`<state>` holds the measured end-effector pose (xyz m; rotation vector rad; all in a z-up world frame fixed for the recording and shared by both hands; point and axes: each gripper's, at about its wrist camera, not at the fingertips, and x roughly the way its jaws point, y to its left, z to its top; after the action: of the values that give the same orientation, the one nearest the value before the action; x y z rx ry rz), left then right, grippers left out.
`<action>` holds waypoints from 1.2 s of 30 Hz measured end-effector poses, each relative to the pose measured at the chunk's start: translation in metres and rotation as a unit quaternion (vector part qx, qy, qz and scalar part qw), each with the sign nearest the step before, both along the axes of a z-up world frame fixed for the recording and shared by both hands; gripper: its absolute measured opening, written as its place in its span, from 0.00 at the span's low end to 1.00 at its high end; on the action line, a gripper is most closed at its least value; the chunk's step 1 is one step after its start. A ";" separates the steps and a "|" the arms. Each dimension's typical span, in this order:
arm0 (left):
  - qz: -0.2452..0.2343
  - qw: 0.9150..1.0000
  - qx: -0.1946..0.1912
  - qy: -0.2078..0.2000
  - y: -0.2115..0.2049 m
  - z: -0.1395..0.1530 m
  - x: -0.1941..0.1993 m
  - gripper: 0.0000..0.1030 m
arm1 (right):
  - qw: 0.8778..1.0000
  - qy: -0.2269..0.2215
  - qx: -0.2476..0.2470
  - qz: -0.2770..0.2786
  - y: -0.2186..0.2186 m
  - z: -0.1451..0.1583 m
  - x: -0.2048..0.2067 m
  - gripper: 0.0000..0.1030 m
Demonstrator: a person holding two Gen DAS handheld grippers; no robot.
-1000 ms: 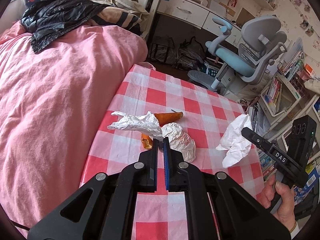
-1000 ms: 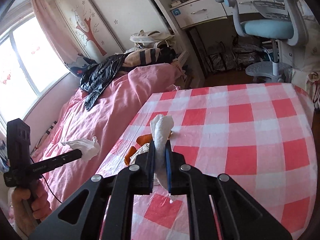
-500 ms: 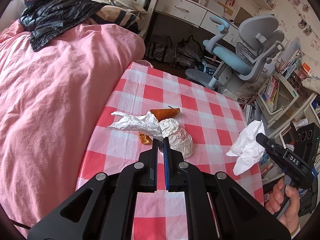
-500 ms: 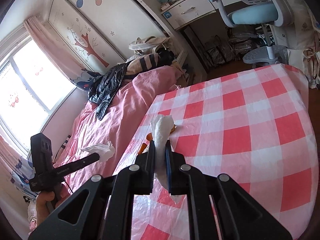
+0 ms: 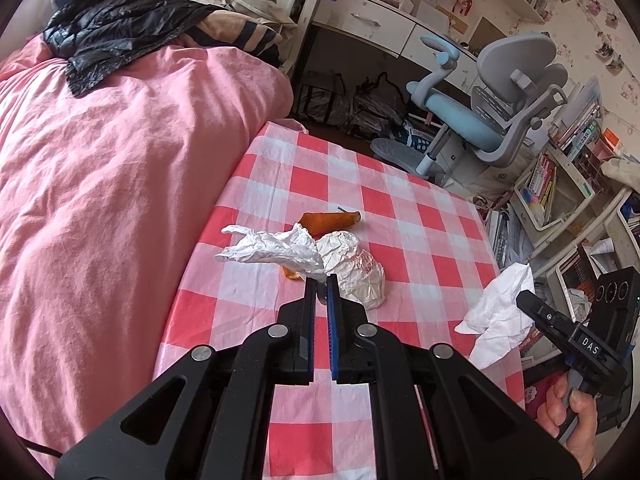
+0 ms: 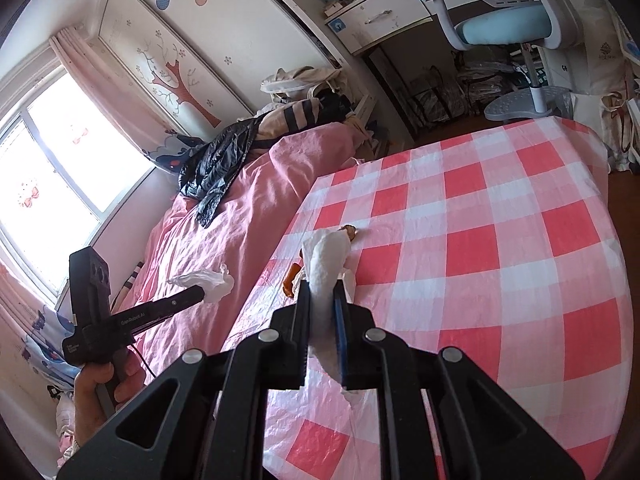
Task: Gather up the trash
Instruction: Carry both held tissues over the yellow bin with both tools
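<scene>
White crumpled tissue [image 6: 325,276] sits pinched in the right gripper [image 6: 323,300], whose fingers are just easing apart around it, out past the table [image 5: 404,208] edge. Left gripper [image 5: 321,282] fingers are nearly closed on a crinkled white wrapper [image 5: 272,248] held over the checked cloth. A foil-paper ball [image 5: 356,268] and orange scrap [image 5: 328,220] lie near the bed-side edge; the rest of the cloth is bare.

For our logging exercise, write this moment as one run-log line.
left gripper: shut on crinkled white wrapper | right gripper: white crumpled tissue between opening jaws
</scene>
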<state>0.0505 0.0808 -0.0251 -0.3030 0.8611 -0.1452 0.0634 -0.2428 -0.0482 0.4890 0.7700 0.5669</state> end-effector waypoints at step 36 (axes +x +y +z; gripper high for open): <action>-0.063 0.998 0.020 0.006 -0.032 -0.020 -0.088 0.04 | 0.991 -0.048 0.037 0.115 0.019 0.008 -0.096 0.13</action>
<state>-0.0378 0.0486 -0.0450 -0.2125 0.8945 -0.2425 -0.0331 -0.2241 -0.0403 0.4399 0.7194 0.8310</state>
